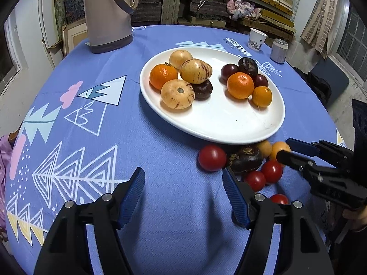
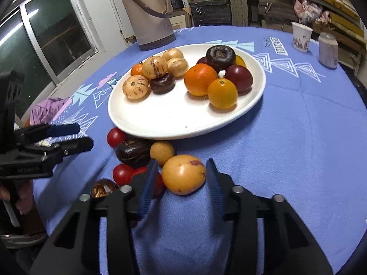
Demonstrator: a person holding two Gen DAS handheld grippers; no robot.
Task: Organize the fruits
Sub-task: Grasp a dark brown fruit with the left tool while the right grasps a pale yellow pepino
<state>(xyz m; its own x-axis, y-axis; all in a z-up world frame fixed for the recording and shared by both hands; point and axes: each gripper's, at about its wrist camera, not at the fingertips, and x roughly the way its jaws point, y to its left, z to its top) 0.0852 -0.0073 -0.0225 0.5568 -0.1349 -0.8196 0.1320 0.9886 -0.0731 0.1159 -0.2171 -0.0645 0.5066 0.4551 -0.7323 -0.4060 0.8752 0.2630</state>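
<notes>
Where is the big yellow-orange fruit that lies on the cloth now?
In the right wrist view, the yellow-orange fruit lies on the blue tablecloth between the right gripper's fingers, beside the smaller round fruit, below the white plate.

Tablecloth (image 1: 137, 137) print — too warped to read.

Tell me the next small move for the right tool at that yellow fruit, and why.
Probably close the right tool firmly on the yellow fruit. It lies off the plate, between the pads, which flank both sides; I can't tell whether they press yet. A firm hold should come before lifting it to the plate.
</notes>
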